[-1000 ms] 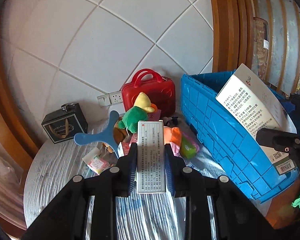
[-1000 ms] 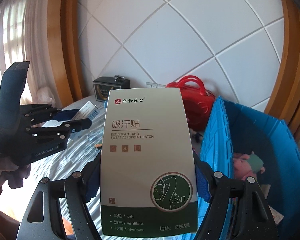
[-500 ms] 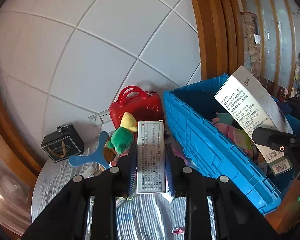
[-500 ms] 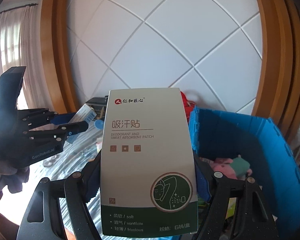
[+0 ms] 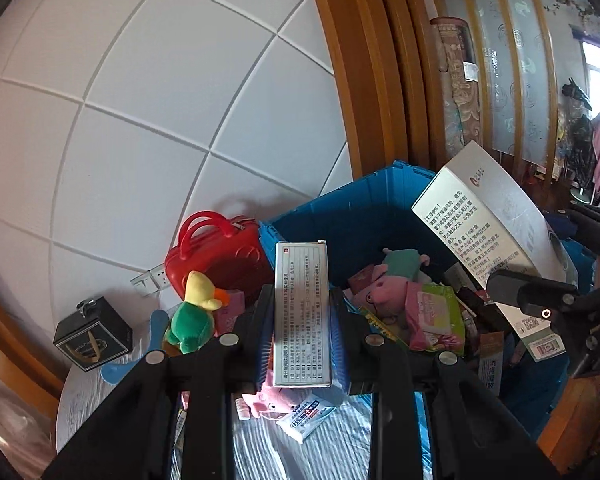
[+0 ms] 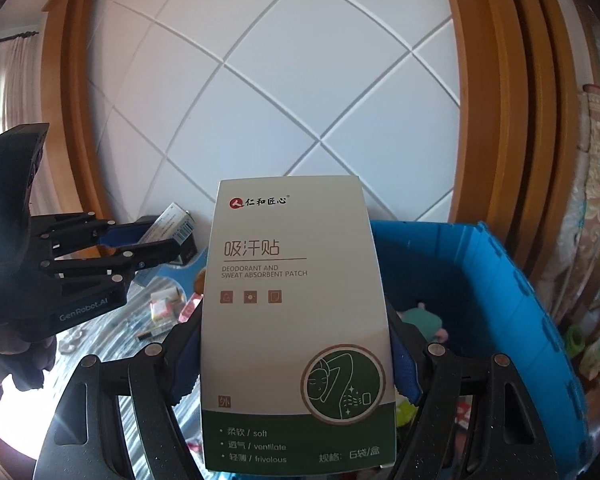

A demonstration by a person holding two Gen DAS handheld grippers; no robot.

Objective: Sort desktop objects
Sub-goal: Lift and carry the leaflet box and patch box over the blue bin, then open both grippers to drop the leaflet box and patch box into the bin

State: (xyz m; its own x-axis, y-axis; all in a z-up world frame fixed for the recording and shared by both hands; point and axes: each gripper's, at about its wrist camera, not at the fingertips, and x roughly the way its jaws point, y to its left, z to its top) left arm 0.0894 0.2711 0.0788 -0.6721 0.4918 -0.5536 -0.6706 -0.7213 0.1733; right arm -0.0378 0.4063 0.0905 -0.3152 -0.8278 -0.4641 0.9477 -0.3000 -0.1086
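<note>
Narrow printed carton pinched in left hand-held gripper; broad glossy patch box clamped in right hand-held gripper, both above blue ribbed plastic crate beside desk. Risk: smooth cardboard slipping between pads, or early release landing outside crate rim among plush toys.
</note>
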